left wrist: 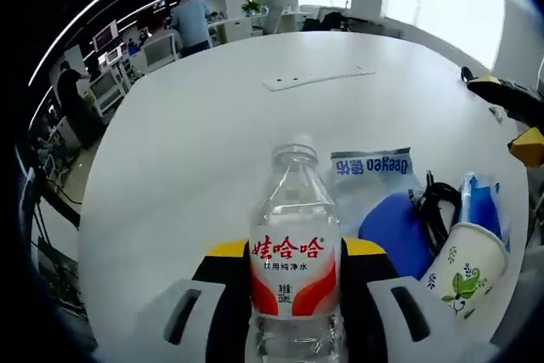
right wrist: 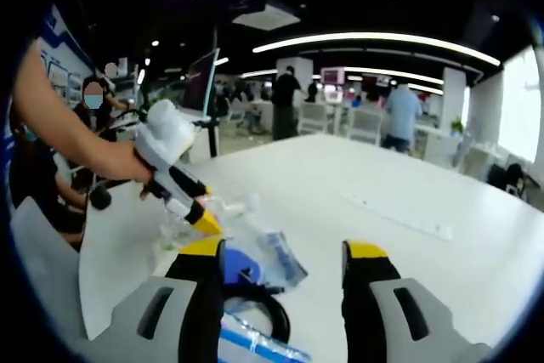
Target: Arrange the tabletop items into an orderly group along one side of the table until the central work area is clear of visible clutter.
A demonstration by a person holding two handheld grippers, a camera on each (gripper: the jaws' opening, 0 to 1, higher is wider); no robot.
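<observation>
Left gripper [left wrist: 296,291] fingers pinch a clear water bottle [left wrist: 294,252] upright between them, cap off, water inside, red-and-white label with red Chinese characters I can't make out in full; right of the fingers lie a white packet [left wrist: 371,166] printed "Deeyeo" upside down, a blue pouch [left wrist: 397,229], a black cable [left wrist: 435,210] and a leaf-print paper cup [left wrist: 464,269] on its side, inside hidden. Right gripper [right wrist: 282,282] fingers are spread with nothing between them; its view adds the person's hand [right wrist: 119,163] holding the left gripper over the bottle [right wrist: 183,223], and the blue pouch [right wrist: 240,265] and cable [right wrist: 259,312] near its left finger, all at the near edge of the white table [right wrist: 357,184]
</observation>
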